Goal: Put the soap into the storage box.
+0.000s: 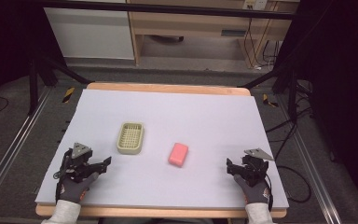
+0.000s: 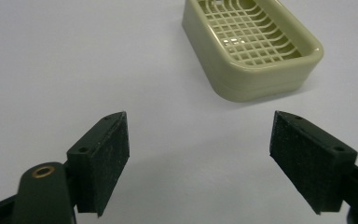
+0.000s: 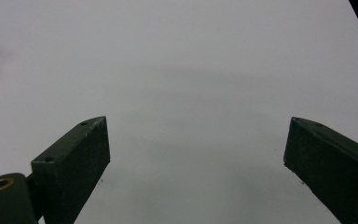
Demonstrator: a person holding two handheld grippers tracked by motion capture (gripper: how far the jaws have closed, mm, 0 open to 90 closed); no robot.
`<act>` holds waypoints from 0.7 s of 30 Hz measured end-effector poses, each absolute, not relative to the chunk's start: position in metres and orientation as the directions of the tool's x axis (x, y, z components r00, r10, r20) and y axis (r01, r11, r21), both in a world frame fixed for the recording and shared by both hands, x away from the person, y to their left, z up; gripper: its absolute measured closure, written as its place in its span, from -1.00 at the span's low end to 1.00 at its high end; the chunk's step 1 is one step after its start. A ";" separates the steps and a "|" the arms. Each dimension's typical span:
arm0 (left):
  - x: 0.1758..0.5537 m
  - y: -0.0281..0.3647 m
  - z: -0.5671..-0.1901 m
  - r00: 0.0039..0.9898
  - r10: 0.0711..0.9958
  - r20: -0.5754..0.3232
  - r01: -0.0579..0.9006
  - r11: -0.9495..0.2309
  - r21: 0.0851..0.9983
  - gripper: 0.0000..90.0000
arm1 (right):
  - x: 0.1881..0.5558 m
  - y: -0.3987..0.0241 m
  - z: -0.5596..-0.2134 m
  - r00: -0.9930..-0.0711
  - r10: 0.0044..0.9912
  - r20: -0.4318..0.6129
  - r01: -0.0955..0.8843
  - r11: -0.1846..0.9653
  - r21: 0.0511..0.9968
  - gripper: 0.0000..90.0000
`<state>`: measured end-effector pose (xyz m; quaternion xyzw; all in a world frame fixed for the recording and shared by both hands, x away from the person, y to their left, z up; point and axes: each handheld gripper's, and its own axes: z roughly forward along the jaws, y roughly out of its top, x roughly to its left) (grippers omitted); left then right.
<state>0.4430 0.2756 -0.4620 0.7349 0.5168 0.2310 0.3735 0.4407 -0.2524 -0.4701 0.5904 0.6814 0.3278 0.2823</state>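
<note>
Nothing begun: both tongs, left point(image 1: 106, 163) and right point(image 1: 229, 164), gape empty; pink soap point(image 1: 178, 154) lies beside the empty dish point(image 1: 130, 137).

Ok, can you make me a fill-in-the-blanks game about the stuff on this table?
1. The pink rectangular soap bar lies to the ____ of the pale green plastic soap dish in the high view.
2. The soap dish holds ____.
3. The left gripper has its jaws ____.
4. The right gripper grips ____.

Missing words: right; nothing; open; nothing
</note>
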 end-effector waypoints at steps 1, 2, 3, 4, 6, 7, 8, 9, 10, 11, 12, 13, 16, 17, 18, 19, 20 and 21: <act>0.442 0.274 -0.461 0.364 0.930 -0.046 0.587 -0.191 0.787 -0.56 | 0.441 -0.253 -0.470 -0.146 0.989 -0.003 0.617 0.093 0.781 -0.84; 0.442 0.272 -0.461 0.367 0.929 -0.046 0.583 -0.191 0.790 -0.56 | 0.440 -0.252 -0.470 -0.146 0.989 -0.006 0.616 0.095 0.782 -0.84; 0.442 0.272 -0.461 0.367 0.929 -0.046 0.583 -0.191 0.790 -0.56 | 0.440 -0.252 -0.470 -0.146 0.989 -0.009 0.615 0.098 0.782 -0.84; 0.441 0.269 -0.459 0.375 0.926 -0.043 0.577 -0.197 0.793 -0.56 | 0.440 -0.252 -0.470 -0.146 0.989 -0.007 0.617 0.097 0.781 -0.84; 0.440 0.266 -0.458 0.381 0.924 -0.045 0.571 -0.197 0.797 -0.55 | 0.441 -0.252 -0.471 -0.145 0.989 -0.006 0.621 0.096 0.778 -0.84; 0.440 0.266 -0.458 0.381 0.924 -0.045 0.571 -0.197 0.797 -0.55 | 0.441 -0.252 -0.471 -0.145 0.989 -0.006 0.621 0.096 0.778 -0.84; 0.439 0.263 -0.457 0.389 0.920 -0.044 0.570 -0.203 0.797 -0.55 | 0.441 -0.252 -0.471 -0.147 0.989 -0.012 0.619 0.101 0.779 -0.84; 0.439 0.263 -0.457 0.389 0.920 -0.044 0.570 -0.203 0.797 -0.55 | 0.441 -0.252 -0.471 -0.147 0.989 -0.012 0.619 0.101 0.779 -0.84; 0.439 0.260 -0.457 0.391 0.919 -0.046 0.568 -0.202 0.798 -0.55 | 0.441 -0.252 -0.471 -0.147 0.989 -0.010 0.618 0.100 0.780 -0.85; 0.438 0.260 -0.456 0.395 0.918 -0.043 0.566 -0.206 0.798 -0.55 | 0.441 -0.252 -0.471 -0.148 0.989 -0.015 0.615 0.104 0.782 -0.85; 0.437 0.257 -0.455 0.402 0.915 -0.042 0.561 -0.209 0.801 -0.55 | 0.441 -0.252 -0.471 -0.148 0.989 -0.014 0.616 0.104 0.781 -0.85; 0.437 0.257 -0.455 0.402 0.915 -0.042 0.561 -0.209 0.801 -0.55 | 0.441 -0.252 -0.471 -0.148 0.989 -0.014 0.616 0.104 0.781 -0.85; 0.436 0.253 -0.452 0.410 0.911 -0.040 0.551 -0.213 0.807 -0.55 | 0.440 -0.251 -0.470 -0.144 0.989 -0.014 0.615 0.101 0.782 -0.85; 0.436 0.253 -0.452 0.410 0.911 -0.040 0.551 -0.213 0.807 -0.54 | 0.440 -0.251 -0.470 -0.144 0.989 -0.014 0.615 0.101 0.782 -0.85; 0.435 0.253 -0.452 0.410 0.911 -0.040 0.549 -0.212 0.809 -0.54 | 0.441 -0.251 -0.470 -0.144 0.989 -0.016 0.615 0.102 0.782 -0.85; 0.435 0.252 -0.452 0.413 0.910 -0.039 0.550 -0.216 0.807 -0.54 | 0.441 -0.251 -0.470 -0.144 0.989 -0.019 0.615 0.104 0.782 -0.85; 0.435 0.252 -0.451 0.414 0.910 -0.036 0.549 -0.218 0.807 -0.54 | 0.441 -0.251 -0.471 -0.144 0.989 -0.023 0.612 0.107 0.783 -0.85; 0.435 0.251 -0.452 0.412 0.910 -0.043 0.549 -0.210 0.809 -0.54 | 0.441 -0.251 -0.471 -0.143 0.989 -0.024 0.612 0.108 0.784 -0.85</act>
